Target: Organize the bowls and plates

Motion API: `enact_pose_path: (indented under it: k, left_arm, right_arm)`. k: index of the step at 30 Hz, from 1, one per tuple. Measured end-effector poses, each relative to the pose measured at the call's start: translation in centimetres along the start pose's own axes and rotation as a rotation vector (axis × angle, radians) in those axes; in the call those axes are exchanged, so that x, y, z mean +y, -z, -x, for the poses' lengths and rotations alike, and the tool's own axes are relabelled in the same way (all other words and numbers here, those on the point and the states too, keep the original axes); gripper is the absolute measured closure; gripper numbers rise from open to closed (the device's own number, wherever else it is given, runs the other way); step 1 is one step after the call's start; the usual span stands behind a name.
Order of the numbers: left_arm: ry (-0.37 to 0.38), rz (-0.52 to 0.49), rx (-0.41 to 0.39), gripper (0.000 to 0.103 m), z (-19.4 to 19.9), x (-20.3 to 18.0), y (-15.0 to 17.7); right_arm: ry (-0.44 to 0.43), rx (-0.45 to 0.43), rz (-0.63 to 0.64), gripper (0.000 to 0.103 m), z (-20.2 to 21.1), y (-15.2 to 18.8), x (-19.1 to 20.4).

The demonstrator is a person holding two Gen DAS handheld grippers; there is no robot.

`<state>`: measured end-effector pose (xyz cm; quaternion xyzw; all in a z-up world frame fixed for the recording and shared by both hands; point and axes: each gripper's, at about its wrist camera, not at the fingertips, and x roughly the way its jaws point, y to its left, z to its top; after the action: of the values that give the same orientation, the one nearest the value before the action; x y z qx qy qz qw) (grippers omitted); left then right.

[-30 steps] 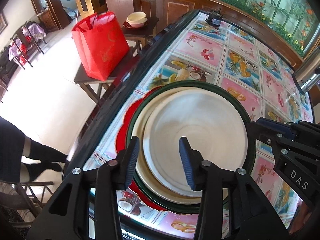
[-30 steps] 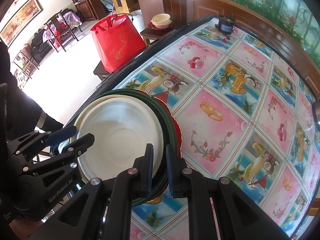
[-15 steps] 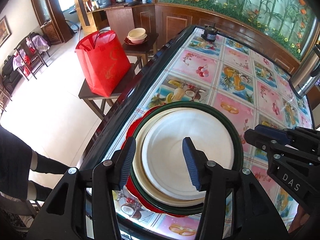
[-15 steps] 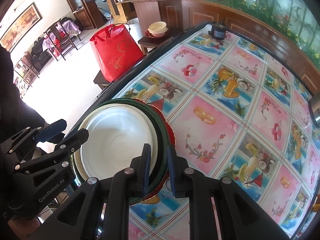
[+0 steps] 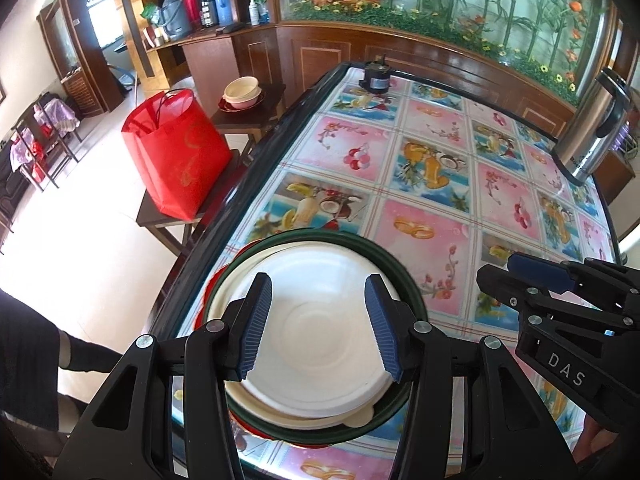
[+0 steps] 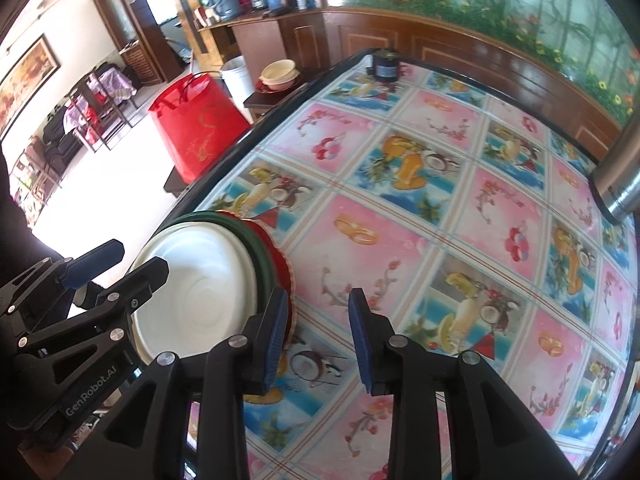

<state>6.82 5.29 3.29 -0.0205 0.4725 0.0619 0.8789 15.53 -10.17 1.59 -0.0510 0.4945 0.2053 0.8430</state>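
A stack of plates lies near the table's left edge, with a white plate [image 5: 316, 292] on top. Under it are a cream plate, a green plate [image 5: 332, 235] and a red plate [image 6: 278, 252]. My left gripper [image 5: 319, 324] hangs open above the white plate, touching nothing. My right gripper [image 6: 319, 334] is off the stack's right rim, its jaws opening, with only tablecloth between them. Each gripper shows in the other's view: the right gripper [image 5: 520, 272], the left gripper [image 6: 138, 258]. Stacked bowls [image 5: 242, 92] sit on a side table beyond the edge.
The table [image 5: 420, 148] has a fruit-print cloth and a black rim. A steel thermos [image 5: 588, 136] stands at the far right and a small black device [image 5: 376, 78] at the far end. A red bag [image 5: 178, 156] sits on a stool to the left.
The right gripper's jaws, shut at the stack's rim before, have opened and come off it. Both grippers have lifted and drawn back from the plates. The left jaws widened slightly.
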Motion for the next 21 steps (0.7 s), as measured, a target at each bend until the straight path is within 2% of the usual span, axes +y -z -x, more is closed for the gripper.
enact_pose_path:
  k: [3,6,8,13,18,21]
  left_arm:
    - [0.023,-0.004,-0.014,0.054,0.1,-0.8,-0.2]
    - [0.001,0.009,-0.01,0.054,0.0,-1.1,-0.1]
    - [0.012,0.02,0.006,0.054,-0.3,-1.1,-0.1]
    - [-0.069,-0.027,0.019,0.054,-0.6,-1.4,0.4]
    - [-0.036,0.021,0.065,0.054,-1.3,-0.5,0.8]
    - [-0.05,0.04,0.068,0.054,-1.3,0.0,1.1]
  right_arm:
    - [0.008,0.001,-0.023,0.071,0.2,0.3,-1.1]
    - [0.015,0.003,-0.04,0.07,0.3,0.6,-1.9]
    - [0.015,0.005,-0.048,0.07,0.3,0.8,-2.3]
    - [0.005,-0.002,-0.051,0.07,0.3,1.2,-2.5]
    - [-0.001,-0.004,-0.047,0.067,0.1,1.3,-2.0]
    - [0.0,-0.008,-0.037,0.063,0.0,1.3,-1.4]
